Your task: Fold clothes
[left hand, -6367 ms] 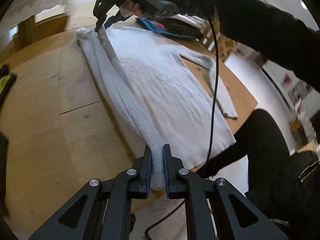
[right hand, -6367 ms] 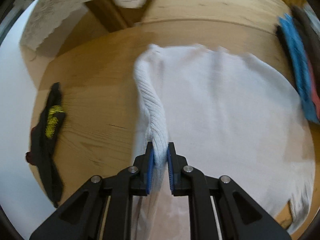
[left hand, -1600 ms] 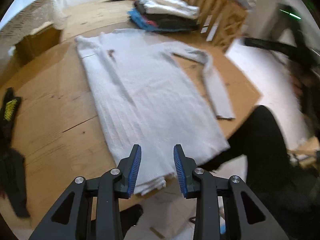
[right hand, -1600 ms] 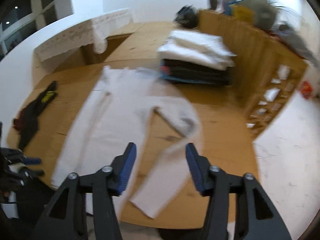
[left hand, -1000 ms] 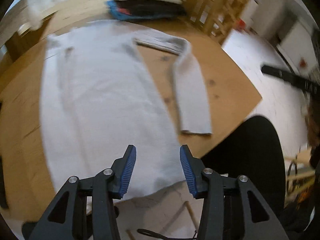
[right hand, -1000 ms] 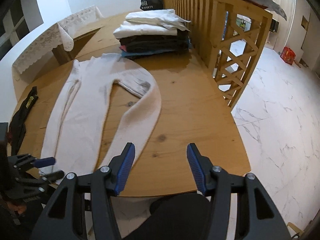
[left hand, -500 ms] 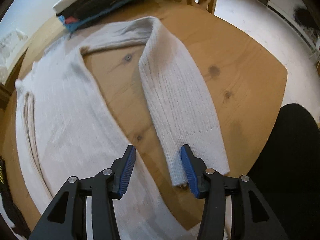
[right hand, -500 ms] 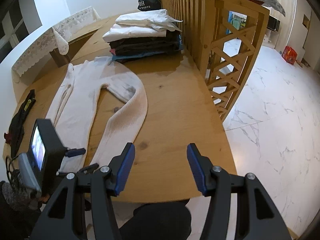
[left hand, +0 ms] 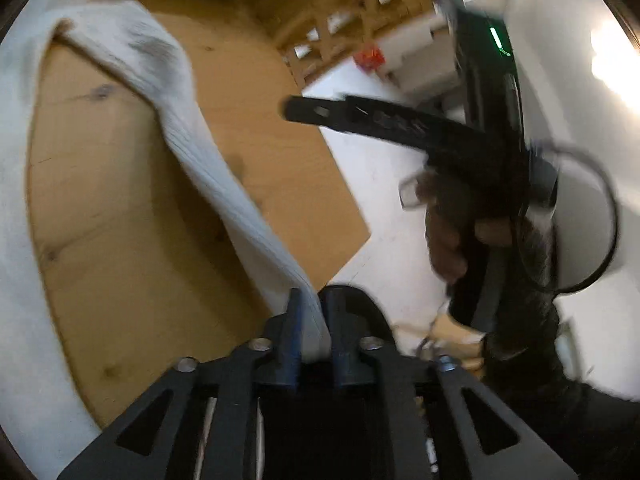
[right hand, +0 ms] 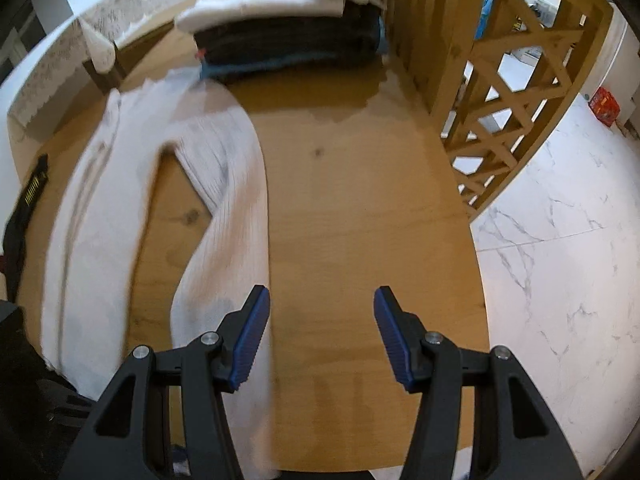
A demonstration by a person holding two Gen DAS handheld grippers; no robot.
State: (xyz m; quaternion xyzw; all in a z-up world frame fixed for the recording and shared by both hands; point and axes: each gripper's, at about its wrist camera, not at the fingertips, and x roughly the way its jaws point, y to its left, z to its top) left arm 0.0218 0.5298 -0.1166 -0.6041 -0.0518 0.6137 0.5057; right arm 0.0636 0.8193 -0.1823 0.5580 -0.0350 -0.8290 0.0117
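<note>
A white knit sweater (right hand: 92, 220) lies flat on the wooden table (right hand: 360, 200), its free sleeve (right hand: 232, 208) curving toward the near edge. In the left wrist view my left gripper (left hand: 310, 308) is shut on the cuff end of that sleeve (left hand: 224, 184), which rises off the table (left hand: 120, 240) to the fingers. My right gripper (right hand: 322, 320) hangs open over bare wood just right of the sleeve, with nothing between its fingers. The left wrist view also shows it as a blurred black shape (left hand: 320, 114), held in a hand (left hand: 448, 240).
A stack of folded clothes (right hand: 288, 40) sits at the far side of the table beside a wooden lattice railing (right hand: 500, 80). A black item with yellow print (right hand: 32, 192) lies at the left edge. White marble floor (right hand: 560, 240) lies beyond the table's right edge.
My left gripper has shut on the sleeve cuff and lifted it off the table. My right gripper, still open, has come lower and closer over the table beside the sleeve.
</note>
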